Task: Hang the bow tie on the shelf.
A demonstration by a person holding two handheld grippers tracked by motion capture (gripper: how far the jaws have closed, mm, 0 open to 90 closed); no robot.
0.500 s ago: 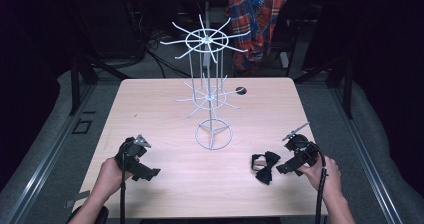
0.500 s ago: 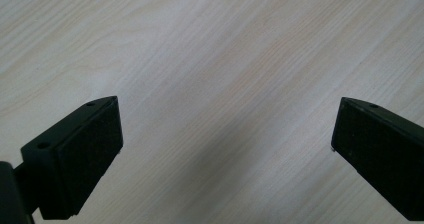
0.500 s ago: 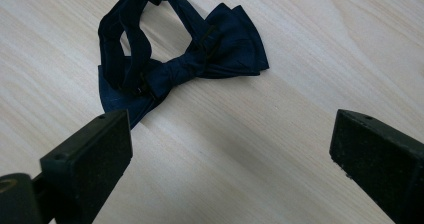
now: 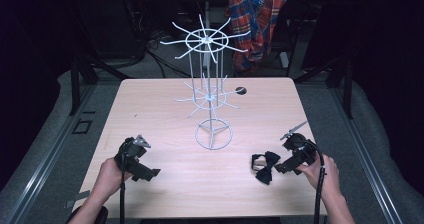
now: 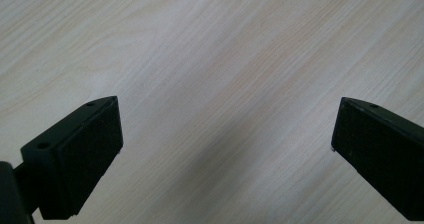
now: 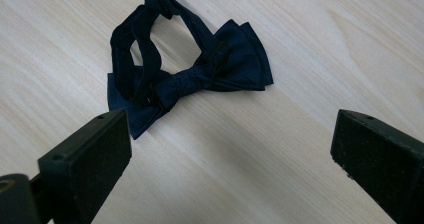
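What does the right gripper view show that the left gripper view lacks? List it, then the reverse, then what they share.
Right gripper view alone: a dark blue bow tie with its looped strap, lying on the table just ahead of the right gripper, not between the jaws. Left gripper view alone: nothing extra, just bare wood ahead of the left gripper. Both: the pale wooden table and two black jaws standing wide apart, holding nothing.

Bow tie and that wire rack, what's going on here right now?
A person holds tongs in each hand at the wooden table. The right tongs are open, aimed at the dark bow tie lying flat just ahead of them, not gripped. The left tongs are open over bare wood. The white wire rack stands mid-table with nothing hung on it.
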